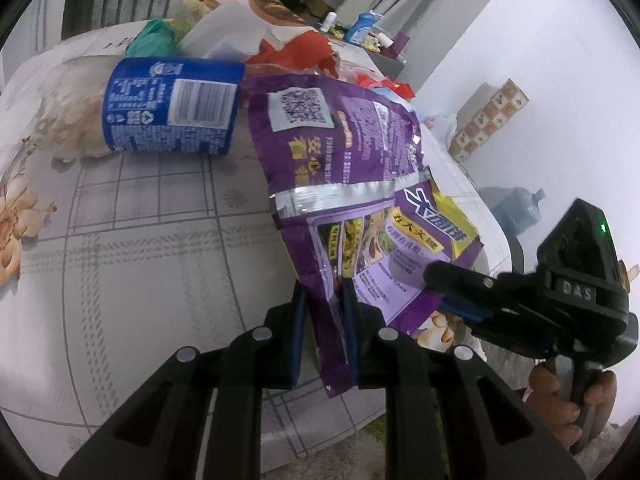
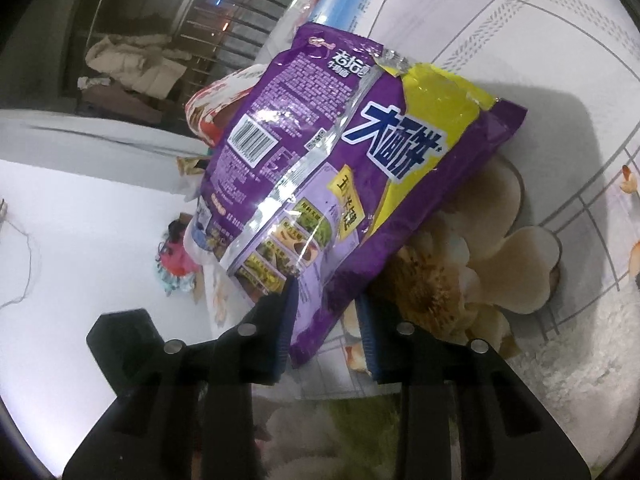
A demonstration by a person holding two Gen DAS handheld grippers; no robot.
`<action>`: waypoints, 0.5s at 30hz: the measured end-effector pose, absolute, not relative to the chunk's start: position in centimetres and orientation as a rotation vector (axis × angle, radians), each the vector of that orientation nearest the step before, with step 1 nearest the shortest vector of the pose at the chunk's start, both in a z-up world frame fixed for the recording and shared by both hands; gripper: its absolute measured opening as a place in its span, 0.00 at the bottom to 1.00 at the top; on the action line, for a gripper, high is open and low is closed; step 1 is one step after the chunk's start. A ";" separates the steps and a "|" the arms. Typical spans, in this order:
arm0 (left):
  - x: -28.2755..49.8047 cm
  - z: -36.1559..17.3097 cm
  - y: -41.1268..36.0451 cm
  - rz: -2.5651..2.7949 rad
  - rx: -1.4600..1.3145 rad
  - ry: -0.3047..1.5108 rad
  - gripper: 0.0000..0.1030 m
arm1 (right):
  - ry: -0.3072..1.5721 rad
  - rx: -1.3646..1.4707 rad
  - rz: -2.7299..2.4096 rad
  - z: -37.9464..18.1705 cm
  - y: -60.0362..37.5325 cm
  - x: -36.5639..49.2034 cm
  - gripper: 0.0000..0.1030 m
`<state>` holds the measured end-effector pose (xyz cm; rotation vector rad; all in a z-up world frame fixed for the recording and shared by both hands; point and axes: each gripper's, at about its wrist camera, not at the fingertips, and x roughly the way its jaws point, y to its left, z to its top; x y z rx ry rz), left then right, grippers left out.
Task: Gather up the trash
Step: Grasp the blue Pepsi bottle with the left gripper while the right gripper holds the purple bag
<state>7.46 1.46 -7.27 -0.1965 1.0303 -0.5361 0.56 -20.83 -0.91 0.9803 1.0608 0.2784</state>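
A crumpled purple noodle wrapper point(image 1: 340, 184) hangs over the table's near edge. My left gripper point(image 1: 324, 336) is shut on its lower corner. My right gripper point(image 1: 448, 292) comes in from the right, its jaws around another corner of the same wrapper. In the right wrist view the wrapper point(image 2: 320, 168) fills the middle, and the right gripper point(image 2: 326, 320) stands open with the wrapper's lower edge between its fingers. A blue paper cup point(image 1: 168, 106) lies on its side behind the wrapper. A red and white noodle bowl point(image 1: 260, 20) and a green bag point(image 1: 152, 38) lie further back.
The table point(image 1: 120, 240) has a grey checked cloth with flower prints. More bottles and clutter point(image 1: 360, 30) sit at the far end. A white wall point(image 1: 540, 60), a patterned box point(image 1: 488, 120) and a water jug point(image 1: 516, 204) are to the right.
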 end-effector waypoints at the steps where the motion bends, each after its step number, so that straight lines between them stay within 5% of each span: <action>1: 7.4 -7.3 1.3 -0.542 -0.191 1.030 0.16 | 1.061 0.974 0.271 -1.0 -20.6 0.7 0.17; 5: 7.2 -7.4 0.9 -0.574 -0.188 1.027 0.17 | 1.063 0.979 0.257 -1.5 -20.9 0.7 0.01; 15: 7.2 -3.3 3.8 -0.629 -0.237 0.874 0.20 | 1.014 0.861 0.234 0.1 -21.8 0.1 0.00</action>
